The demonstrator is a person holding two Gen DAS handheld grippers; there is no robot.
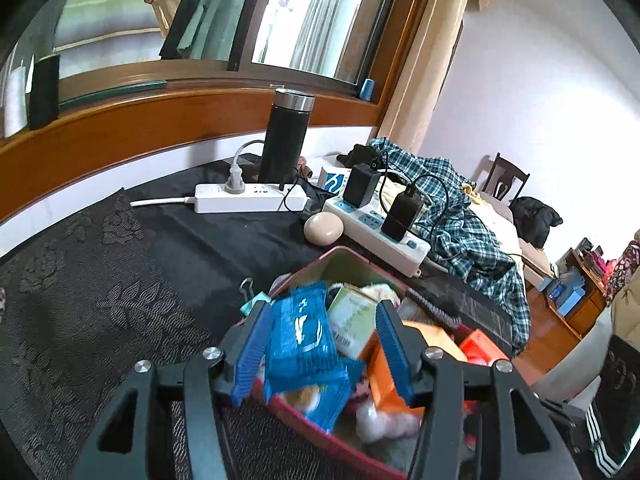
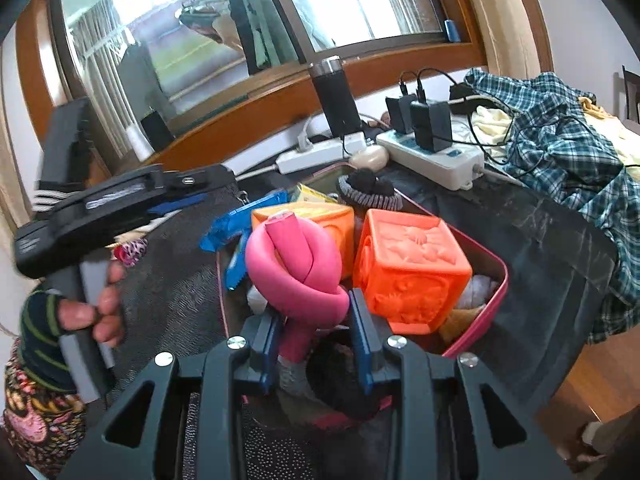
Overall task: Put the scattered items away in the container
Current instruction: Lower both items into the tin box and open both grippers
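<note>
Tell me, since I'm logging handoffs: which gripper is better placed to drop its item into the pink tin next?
Right. The right gripper grips the pink foam knot above the pink tin; the left gripper's jaws look open around the blue packet.

Left gripper: black linkage arms with triangular cut-outs, silver screw heads, blue ribbed finger pads. Right gripper: same black frame, silver screws, dark-blue pads. Centre left of the right-wrist frame: bare-skinned hand, green-striped dark sleeve.
</note>
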